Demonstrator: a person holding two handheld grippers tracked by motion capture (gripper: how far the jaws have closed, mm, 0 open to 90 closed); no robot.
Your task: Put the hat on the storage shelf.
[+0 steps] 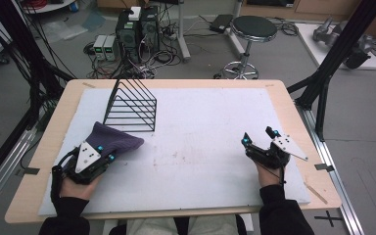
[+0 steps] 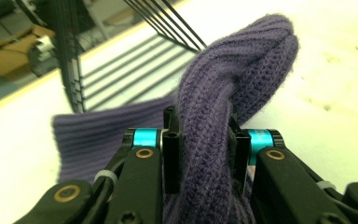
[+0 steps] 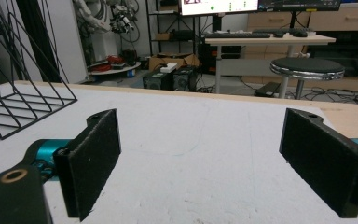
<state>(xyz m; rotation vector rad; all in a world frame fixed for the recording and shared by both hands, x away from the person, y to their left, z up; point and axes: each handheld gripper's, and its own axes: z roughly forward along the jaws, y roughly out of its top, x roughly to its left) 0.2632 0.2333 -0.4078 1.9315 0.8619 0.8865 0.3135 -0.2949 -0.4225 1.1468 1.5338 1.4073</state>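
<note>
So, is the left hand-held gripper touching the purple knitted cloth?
Touching. The left gripper view shows the left hand-held gripper with both jaws pressed into a bunched fold of the purple knitted cloth.

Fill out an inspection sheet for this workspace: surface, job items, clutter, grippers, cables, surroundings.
Surface: wooden table under a white mat; faint stains mid-mat.
Job items: purple knit cloth at mat's left, bunched, one end in the left gripper; black wire rack upright just behind it.
Clutter: nothing seen on the mat besides these.
Grippers: left gripper shut on the cloth, pads pressing the knit; right gripper open, jaws wide, nothing between them, low over the mat's right side.
Cables: black cable loops by the left hand; tangled leads on the floor behind the table.
Surroundings: stool, computer boxes, black frame struts, desk with monitor.
</note>
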